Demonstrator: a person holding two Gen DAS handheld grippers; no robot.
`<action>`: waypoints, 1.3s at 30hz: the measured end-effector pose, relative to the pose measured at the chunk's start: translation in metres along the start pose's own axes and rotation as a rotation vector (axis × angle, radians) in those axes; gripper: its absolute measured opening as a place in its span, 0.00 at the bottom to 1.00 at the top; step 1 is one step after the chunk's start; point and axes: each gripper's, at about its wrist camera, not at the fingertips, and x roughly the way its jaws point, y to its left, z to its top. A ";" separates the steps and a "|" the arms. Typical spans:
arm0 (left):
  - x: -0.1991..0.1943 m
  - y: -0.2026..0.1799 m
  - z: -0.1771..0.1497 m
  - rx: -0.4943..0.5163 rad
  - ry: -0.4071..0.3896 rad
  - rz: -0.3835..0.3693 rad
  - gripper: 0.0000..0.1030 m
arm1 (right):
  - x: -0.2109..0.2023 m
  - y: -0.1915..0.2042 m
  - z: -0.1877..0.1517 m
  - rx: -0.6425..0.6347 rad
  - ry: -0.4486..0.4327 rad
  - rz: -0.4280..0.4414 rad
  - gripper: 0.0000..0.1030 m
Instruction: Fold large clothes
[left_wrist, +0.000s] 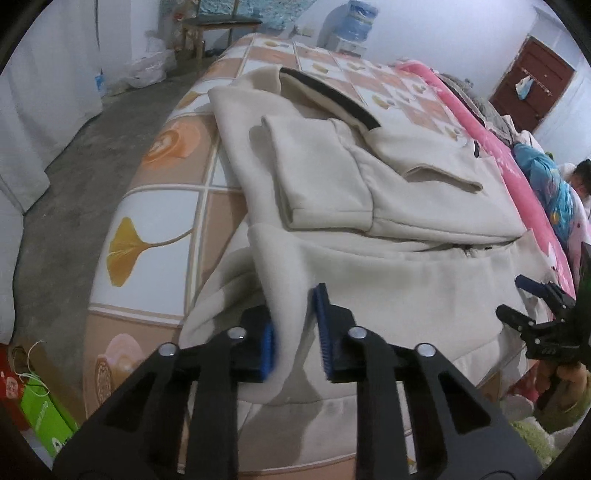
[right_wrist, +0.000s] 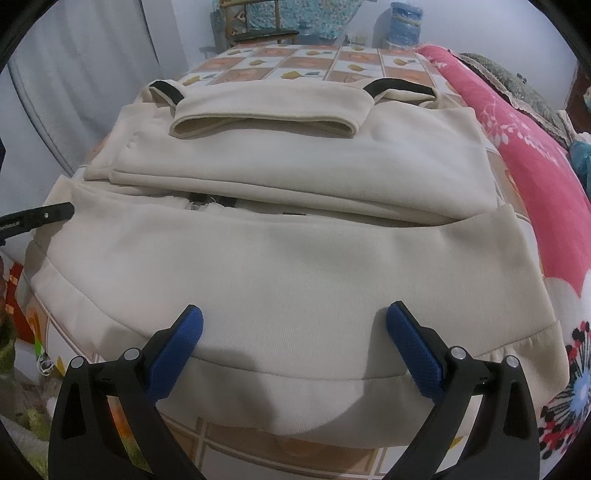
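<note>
A large cream jacket (left_wrist: 369, 177) with black collar trim lies partly folded on the bed, its sleeves laid across the body. My left gripper (left_wrist: 295, 332) is shut on a raised fold of the jacket's near left edge; cloth fills the gap between the blue pads. In the right wrist view the same jacket (right_wrist: 295, 258) spreads across the bed, and my right gripper (right_wrist: 295, 332) stands wide open just over its bottom hem, with nothing pinched. The right gripper (left_wrist: 517, 295) also shows at the left view's right edge, and the left gripper's finger (right_wrist: 40, 216) at the right view's left edge.
The bed has a sheet of orange and white squares (left_wrist: 155, 206), and a pink blanket (right_wrist: 535, 155) runs along its right side. A person (left_wrist: 581, 177) lies at the far right. A green box (left_wrist: 40, 417) sits on the concrete floor beside the bed. A water dispenser (left_wrist: 354, 22) stands at the back wall.
</note>
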 end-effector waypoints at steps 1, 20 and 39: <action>-0.004 -0.004 0.000 0.011 -0.012 0.011 0.13 | 0.000 -0.001 0.000 0.000 -0.003 0.001 0.94; -0.012 -0.045 -0.011 0.160 -0.046 0.253 0.11 | -0.001 0.001 -0.002 -0.005 -0.024 0.002 0.94; -0.010 -0.031 -0.014 0.088 -0.065 0.114 0.12 | -0.001 0.000 -0.003 -0.004 -0.020 -0.005 0.94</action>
